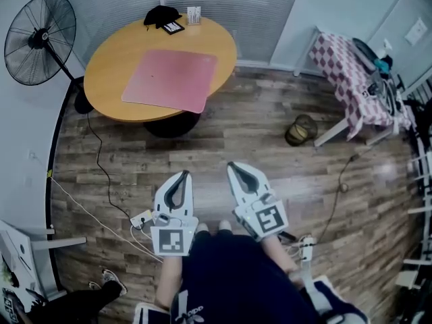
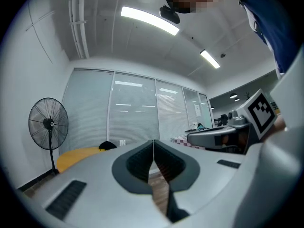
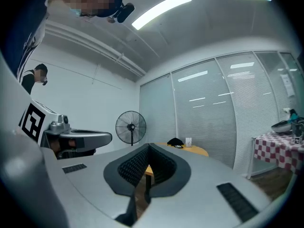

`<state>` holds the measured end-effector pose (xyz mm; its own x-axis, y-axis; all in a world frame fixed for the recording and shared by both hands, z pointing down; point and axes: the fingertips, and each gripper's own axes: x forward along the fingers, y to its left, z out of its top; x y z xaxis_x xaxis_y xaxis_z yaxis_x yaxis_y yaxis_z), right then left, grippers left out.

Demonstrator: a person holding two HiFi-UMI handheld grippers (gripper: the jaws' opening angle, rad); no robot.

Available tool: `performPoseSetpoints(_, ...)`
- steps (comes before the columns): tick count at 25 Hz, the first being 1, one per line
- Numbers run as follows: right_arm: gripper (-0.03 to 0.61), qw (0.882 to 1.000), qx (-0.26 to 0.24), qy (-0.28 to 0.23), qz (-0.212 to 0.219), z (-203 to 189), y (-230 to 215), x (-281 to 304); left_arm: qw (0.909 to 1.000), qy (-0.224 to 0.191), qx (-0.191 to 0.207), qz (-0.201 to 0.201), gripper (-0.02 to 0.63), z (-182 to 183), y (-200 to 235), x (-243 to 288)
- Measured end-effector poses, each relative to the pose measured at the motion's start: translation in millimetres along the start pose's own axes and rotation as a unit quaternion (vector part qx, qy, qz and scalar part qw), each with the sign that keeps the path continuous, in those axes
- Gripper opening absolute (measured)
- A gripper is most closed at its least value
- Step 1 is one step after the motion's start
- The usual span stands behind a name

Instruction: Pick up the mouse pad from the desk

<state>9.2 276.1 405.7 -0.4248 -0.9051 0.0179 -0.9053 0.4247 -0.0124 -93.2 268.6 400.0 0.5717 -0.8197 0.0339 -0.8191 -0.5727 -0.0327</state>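
Wood-plank floor (image 1: 270,147) underfoot, frosted glass partitions behind. Standing on it, well ahead of both tools: round yellow-orange wooden bench (image 1: 111,56). Lying flat on the bench top: pink rectangular mouse pad (image 1: 172,79), one corner reaching the near rim of the bench.

State of left hand-held gripper (image 1: 182,176): jaws pressed together, nothing between them. State of right hand-held gripper (image 1: 234,167): likewise closed and empty. Both held level, well short of the bench.

Step in hand, as judged: approach.
- Walk up to the near side of the bench.
- Open the jaws before arrival.
- Aim for the pad corner at the bench rim, likely the easiest place to pinch a thin flat sheet.
- Expect flexing and drooping on lifting; support with the second tool if needed.

At the far edge of the bench, apart from the pad: black bundled item (image 1: 160,13), small dark flat device (image 1: 173,27), small white holder (image 1: 194,15).

Left of the bench: black pedestal fan (image 1: 39,39), with a dark cable (image 1: 100,157) trailing to a white power strip (image 1: 142,218). Avoid treading on either.

Well right of the bench, off the path: olive round basket (image 1: 301,129), second bench under red-checked cloth (image 1: 341,63).
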Motion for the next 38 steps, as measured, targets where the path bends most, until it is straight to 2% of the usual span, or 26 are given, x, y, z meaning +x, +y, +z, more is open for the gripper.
performPoseSetpoints(7,0.002,1.000,0.003,-0.020,-0.005,10.1,-14.2,-16.6,1.0000,0.000,-0.007,-0.001,0.006,1.1,-9.6,0.7)
performPoseSetpoints(17,0.002,1.000,-0.002,-0.004,-0.013,-3.3,-55.6,-65.3,0.9996,-0.026,-0.007,0.000,0.007,15.3,-43.7,3.5)
performPoseSetpoints(22,0.002,0.999,0.014,0.017,-0.029,-19.6,-69.7,-81.3,0.9997,-0.016,-0.012,0.012,0.006,11.5,-47.2,-2.0)
performPoseSetpoints(27,0.002,0.999,0.022,0.028,-0.017,-29.2,-75.9,-61.2,0.9995,-0.006,-0.019,0.023,0.006,4.0,-35.2,11.6)
performPoseSetpoints(32,0.002,0.999,0.030,0.031,-0.005,-29.3,-79.6,-19.0,0.9992,0.005,-0.030,0.024,0.006,0.2,-5.0,34.6)
performPoseSetpoints(38,0.002,0.999,0.007,0.031,0.007,-20.0,-89.3,41.1,0.9992,-0.011,-0.033,0.020,0.006,12.1,37.5,75.8)
